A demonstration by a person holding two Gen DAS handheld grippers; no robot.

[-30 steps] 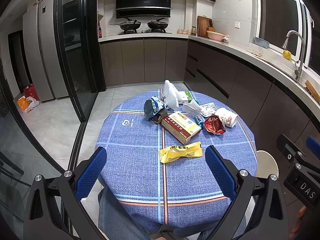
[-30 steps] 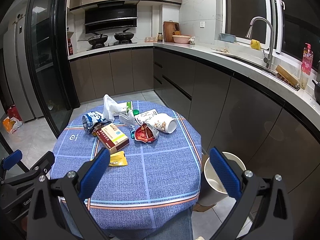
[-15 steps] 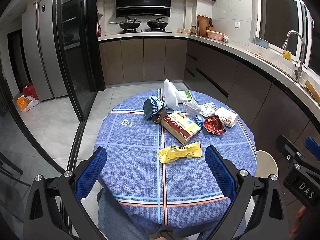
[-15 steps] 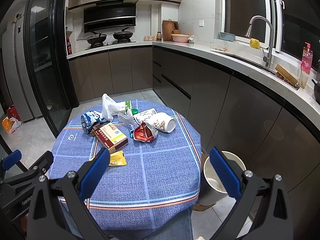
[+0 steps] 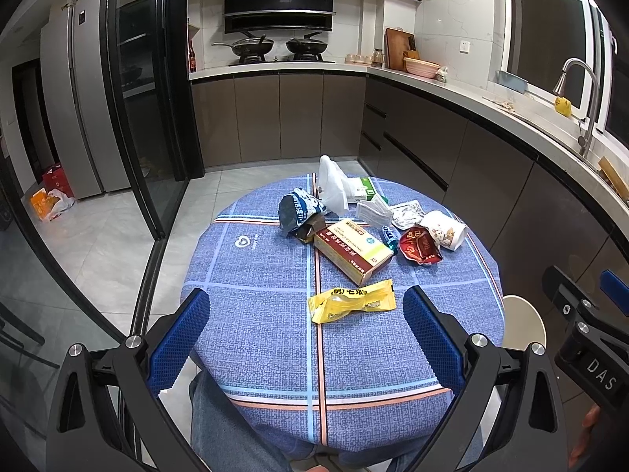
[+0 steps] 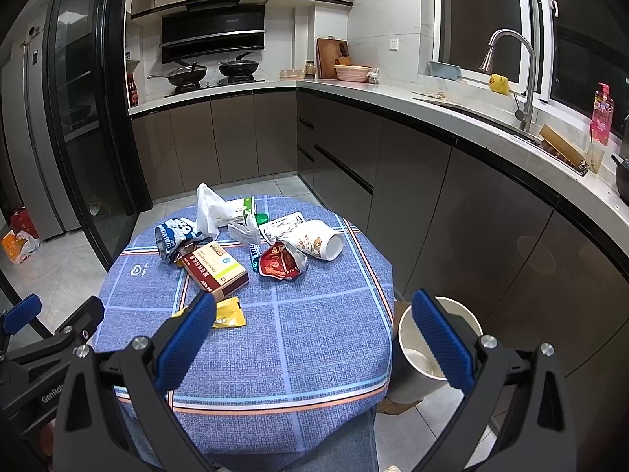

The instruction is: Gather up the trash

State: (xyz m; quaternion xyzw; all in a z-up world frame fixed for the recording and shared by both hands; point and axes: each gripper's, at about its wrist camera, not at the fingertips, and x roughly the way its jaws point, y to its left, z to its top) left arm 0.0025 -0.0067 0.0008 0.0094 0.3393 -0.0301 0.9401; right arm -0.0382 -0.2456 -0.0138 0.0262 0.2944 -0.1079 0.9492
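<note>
Trash lies on a round table with a blue checked cloth. Nearest is a yellow wrapper, also in the right wrist view. Behind it lie a red and yellow box, a red foil packet, a tipped paper cup, a blue snack bag, a white plastic bag and a face mask. My left gripper is open and empty above the table's near edge. My right gripper is open and empty, to its right.
A white waste bin stands on the floor right of the table; its rim shows in the left wrist view. Kitchen cabinets and counter run along the back and right. A glass sliding door stands at left.
Both grippers stay open and almost still. The right wrist view has shifted very slightly; the trash has not moved.
</note>
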